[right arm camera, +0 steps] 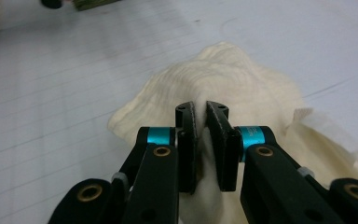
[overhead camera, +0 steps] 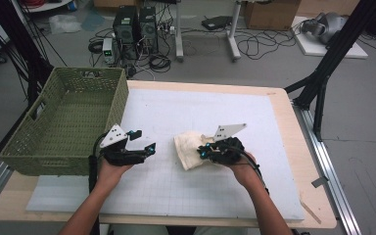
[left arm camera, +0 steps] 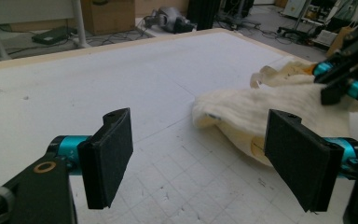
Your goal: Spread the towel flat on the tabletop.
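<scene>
Pinching a fold of the cream cloth (right arm camera: 223,79), the right tool (right arm camera: 201,112) is clenched on it — the fabric looks soft, light and limp, so it will sag; a raised fold or edge seems the best place to hold. It lies mid-bench (overhead camera: 274,196). The left tool (left arm camera: 205,154) hovers released just beside it, near the green basket (overhead camera: 63,122).

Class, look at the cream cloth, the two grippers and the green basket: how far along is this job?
Done: the right gripper has pinched a fold of the cloth. In hand: the cloth, bunched on the white mat. Left: the left gripper is open beside it, and the basket holds nothing visible.
</scene>
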